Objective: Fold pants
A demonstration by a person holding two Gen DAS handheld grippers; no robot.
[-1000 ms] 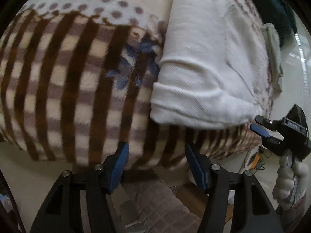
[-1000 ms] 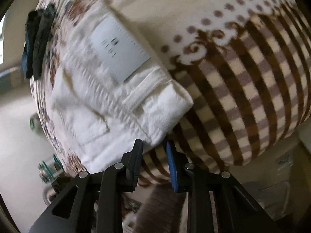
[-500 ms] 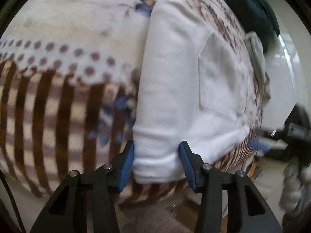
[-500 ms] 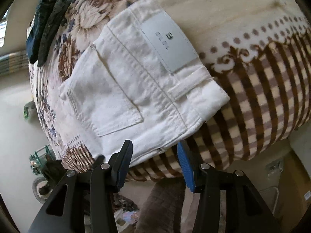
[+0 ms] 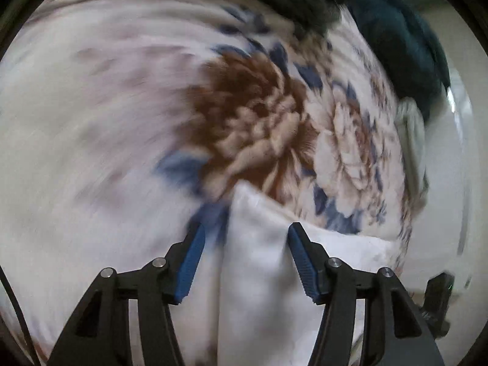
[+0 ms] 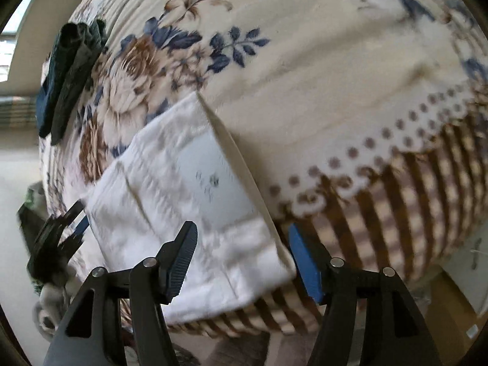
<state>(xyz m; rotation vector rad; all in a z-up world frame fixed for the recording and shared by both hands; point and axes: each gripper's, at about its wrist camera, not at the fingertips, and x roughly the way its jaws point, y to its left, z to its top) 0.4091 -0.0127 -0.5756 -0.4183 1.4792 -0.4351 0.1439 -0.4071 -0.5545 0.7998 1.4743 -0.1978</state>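
The white folded pants [image 6: 183, 207] lie on a flowered blanket, with a grey brand patch facing up. My right gripper [image 6: 242, 256] is open, its jaws spread on either side of the near corner of the pants. My left gripper [image 5: 244, 262] is open too, with a raised fold of the white pants [image 5: 259, 274] standing between its blue pads; the pads are apart from the cloth. The left gripper also shows at the left edge of the right wrist view [image 6: 65, 228]. The left view is blurred.
The blanket [image 6: 335, 76] has brown and blue flowers and a brown striped border hanging over the bed edge [image 6: 396, 213]. Dark green clothes [image 6: 70, 76] lie at the far side, also in the left wrist view [image 5: 396, 30]. A pale garment [image 5: 411, 140] hangs at the edge.
Both grippers have moved forward over the pants and opened wider. The left one now straddles a raised fold of the cloth; the right one spreads around the near corner.
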